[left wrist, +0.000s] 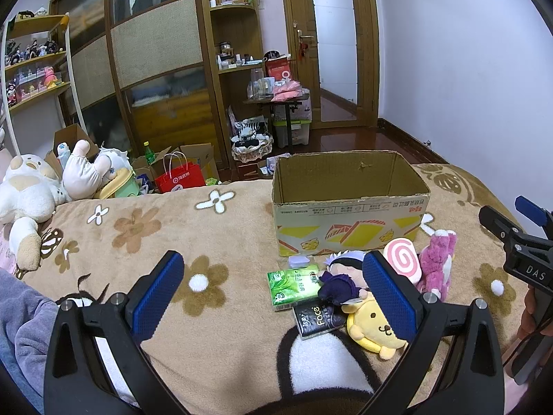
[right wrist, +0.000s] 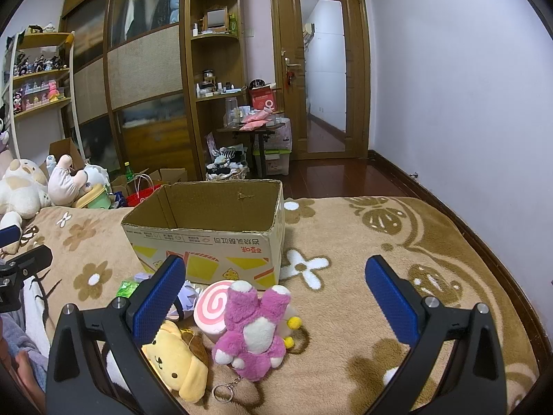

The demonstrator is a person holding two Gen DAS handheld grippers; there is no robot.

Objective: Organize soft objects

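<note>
An open, empty cardboard box (left wrist: 349, 207) stands on the flower-patterned blanket; it also shows in the right wrist view (right wrist: 207, 238). In front of it lies a pile: a yellow dog plush (left wrist: 373, 328) (right wrist: 176, 363), a purple-haired doll (left wrist: 342, 276), a pink swirl plush (left wrist: 402, 259) (right wrist: 212, 306), a pink bear keychain (left wrist: 437, 263) (right wrist: 254, 332), a green tissue pack (left wrist: 293, 285) and a black tissue pack (left wrist: 316, 318). My left gripper (left wrist: 273, 290) is open, above the blanket left of the pile. My right gripper (right wrist: 276, 297) is open, hovering over the pink bear.
Large white plush toys (left wrist: 27, 193) lie at the bed's left end. Beyond the bed edge are a red bag (left wrist: 179, 178), boxes, a wardrobe (left wrist: 155, 52) and shelves. The right gripper shows at the right of the left wrist view (left wrist: 522, 242).
</note>
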